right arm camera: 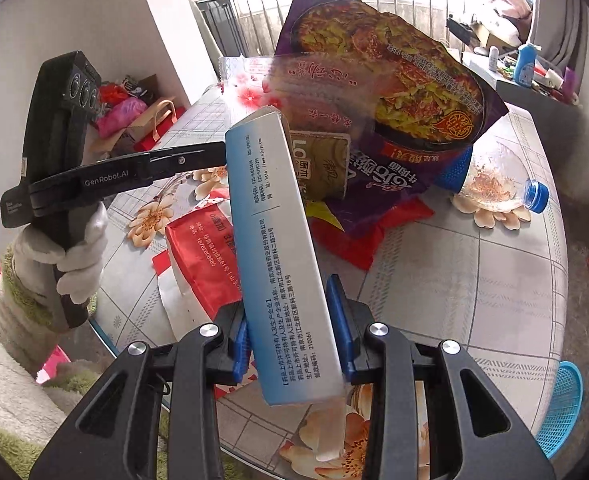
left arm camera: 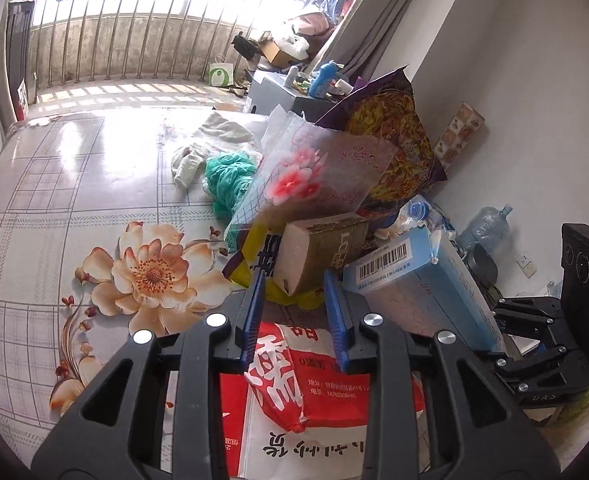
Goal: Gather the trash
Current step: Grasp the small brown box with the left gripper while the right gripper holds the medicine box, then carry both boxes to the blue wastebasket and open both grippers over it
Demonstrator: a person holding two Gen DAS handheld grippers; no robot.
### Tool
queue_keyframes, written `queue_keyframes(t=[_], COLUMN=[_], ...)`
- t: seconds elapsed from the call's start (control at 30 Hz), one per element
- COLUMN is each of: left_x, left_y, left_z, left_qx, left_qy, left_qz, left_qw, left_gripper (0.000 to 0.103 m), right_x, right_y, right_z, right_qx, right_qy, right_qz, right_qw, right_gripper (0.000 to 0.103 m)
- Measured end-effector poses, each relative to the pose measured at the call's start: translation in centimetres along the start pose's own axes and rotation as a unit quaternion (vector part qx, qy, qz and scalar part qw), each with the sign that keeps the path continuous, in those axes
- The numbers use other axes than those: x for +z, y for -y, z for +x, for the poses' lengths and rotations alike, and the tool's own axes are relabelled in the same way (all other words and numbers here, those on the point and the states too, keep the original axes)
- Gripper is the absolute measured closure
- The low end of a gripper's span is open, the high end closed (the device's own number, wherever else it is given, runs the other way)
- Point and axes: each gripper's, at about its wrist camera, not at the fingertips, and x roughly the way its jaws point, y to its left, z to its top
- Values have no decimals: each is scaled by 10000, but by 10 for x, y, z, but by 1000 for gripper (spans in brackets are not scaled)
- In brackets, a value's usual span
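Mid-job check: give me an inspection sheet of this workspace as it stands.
Surface: round table with floral plastic cover.
Job's things: blue-white carton; purple noodle bag, brown carton, red packet, clear bottle piled together.
Clutter: white cloth, green netting.
Grippers: right hand-held gripper shut on blue-white carton; left hand-held gripper open over the red packet.
Cables: nothing seen.
Surroundings: balcony railing, water jug.

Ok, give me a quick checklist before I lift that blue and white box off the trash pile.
1. Right gripper shut on the blue and white box: ok.
2. Grip near the box's end, not its middle: not ok.
3. Left gripper open and holding nothing: ok.
4. Purple noodle bag resting on the box: cannot tell.
5. Brown carton clear of the box: cannot tell.
6. Plastic bottle lying apart from the pile: ok.
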Motion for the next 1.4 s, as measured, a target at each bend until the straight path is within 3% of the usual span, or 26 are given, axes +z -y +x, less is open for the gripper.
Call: queue_keyframes(t=[0.27,0.53,0.67,1.0,1.2,1.3,1.4], left_x=[22,25,19,4,4,13,24], left_y=[3,7,16,36,68,89,110], left_z=[41,55,50,7,-23,-28,-29], left_qx=[-261,-234,-147,-39,-94,-14,-161], left_qy=[-501,-457,-408,-243,-39,25,30], left_qz=[330,399,554,414,650,773,857], left_qw=[9979,9979,9975,9988,9978,9970,9962], left_gripper=[67,71,76,79,79,79,79], right_x=[-2,-5,-7,-25,-45,-59,-72], right_y=[10,21,25,48,72,87,104], right_z=[8,10,8,-27,-60,-76,-92], right_qx=[252,462,535,535,454,329,226], right_qy=[142,267,363,868,1396,1651,1922], right_qz=[445,744,884,1333,1855,2102,2346], right_qw=[9986,9958,9940,9858,9716,9631,9526], right_gripper=[69,71,71,72,72,72,72])
